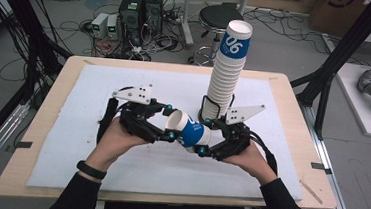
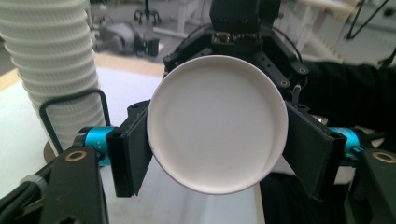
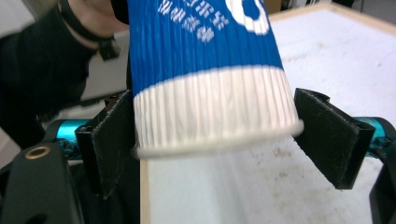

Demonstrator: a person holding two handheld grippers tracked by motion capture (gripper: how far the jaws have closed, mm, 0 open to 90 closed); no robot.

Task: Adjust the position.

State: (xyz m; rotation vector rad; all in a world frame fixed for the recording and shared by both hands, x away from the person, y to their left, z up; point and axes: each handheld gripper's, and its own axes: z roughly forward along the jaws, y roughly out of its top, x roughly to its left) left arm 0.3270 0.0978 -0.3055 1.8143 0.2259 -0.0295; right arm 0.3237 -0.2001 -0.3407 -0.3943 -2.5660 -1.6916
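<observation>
Hands (image 1: pixel 120 139) level, hand-held grippers facing across cup (image 1: pixel 190 130).

A wooden table (image 1: pixel 47 118) carries a white mat (image 1: pixel 118 169), on which a cup stack (image 1: pixel 226 72) stands.

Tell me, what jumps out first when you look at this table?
A tall leaning stack of paper cups rises at the back of the white mat. In front of it, one blue and white cup lies sideways in mid-air between two hand-held grippers: the left gripper clamps its base end, and the right gripper stands open around its rim end.
</observation>
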